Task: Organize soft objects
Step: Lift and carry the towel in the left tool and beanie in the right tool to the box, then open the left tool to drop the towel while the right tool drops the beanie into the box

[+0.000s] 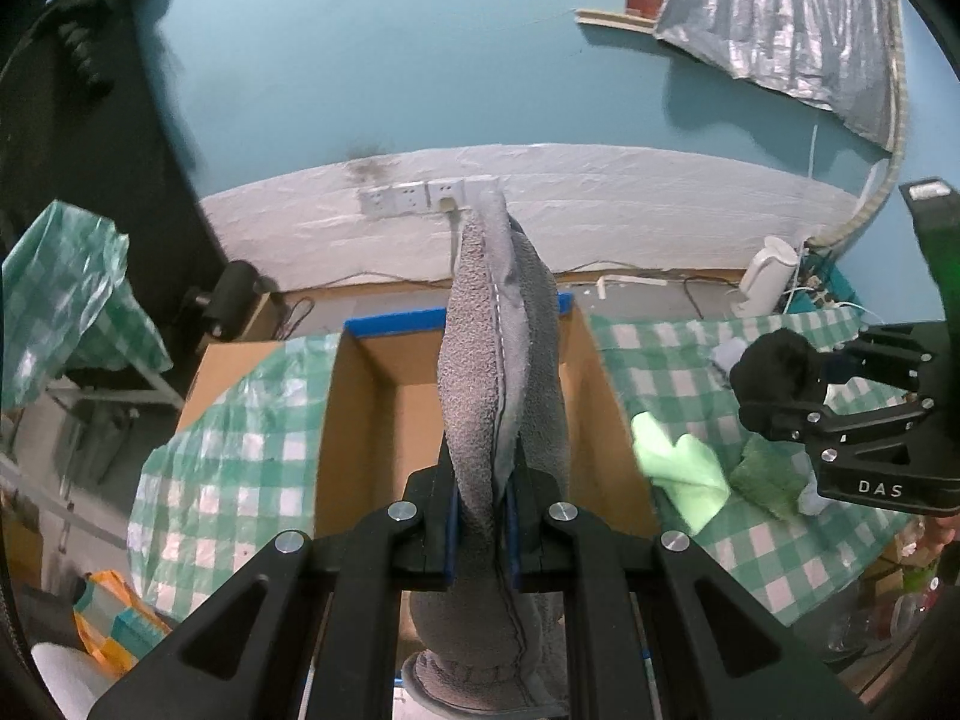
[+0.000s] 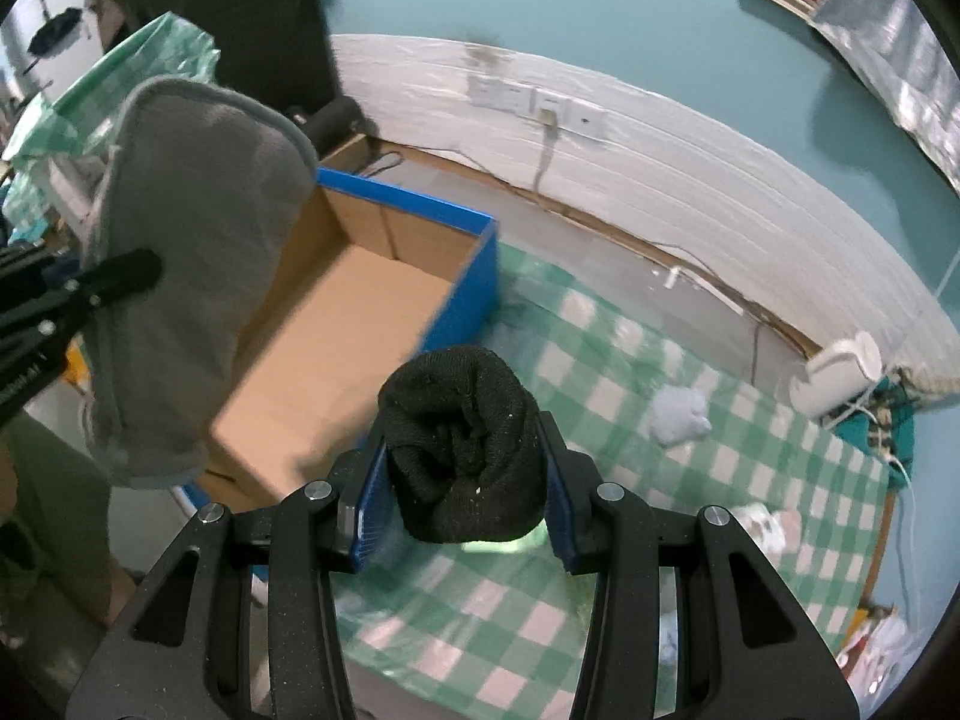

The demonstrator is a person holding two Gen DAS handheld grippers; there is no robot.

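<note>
— Well, left wrist view first. What does the left gripper (image 1: 483, 519) have?
— Its jaws are pinched on a grey towel (image 1: 501, 372), held edge-on at frame centre. The towel rises up past the fingers and also hangs below them at the bottom edge.
— Behind it?
— An open cardboard box (image 1: 384, 420) with a blue rim, centre frame, on a green checked cloth (image 1: 240, 450). Right of the box lie a light green cloth (image 1: 684, 468) and a darker green cloth (image 1: 765, 474), close together. At the right edge, the right gripper (image 1: 774, 396) is clamped on a black rolled sock (image 1: 774, 369). A white kettle (image 1: 765, 279) stands near the wall, upper right.

— Right wrist view?
— The right gripper (image 2: 465, 480) is closed on the black rolled sock (image 2: 465, 444), lower centre, above the checked cloth (image 2: 600, 360), just right of the box (image 2: 360, 324). The box's blue outer wall faces the camera.
— And the towel?
— Upper left, broad side showing: the grey towel (image 2: 192, 276), with one finger of the left gripper (image 2: 114, 276) across it, over the box's left side. A pale blue soft item (image 2: 681, 414) lies on the cloth at right; the kettle (image 2: 837, 378) sits further right.
</note>
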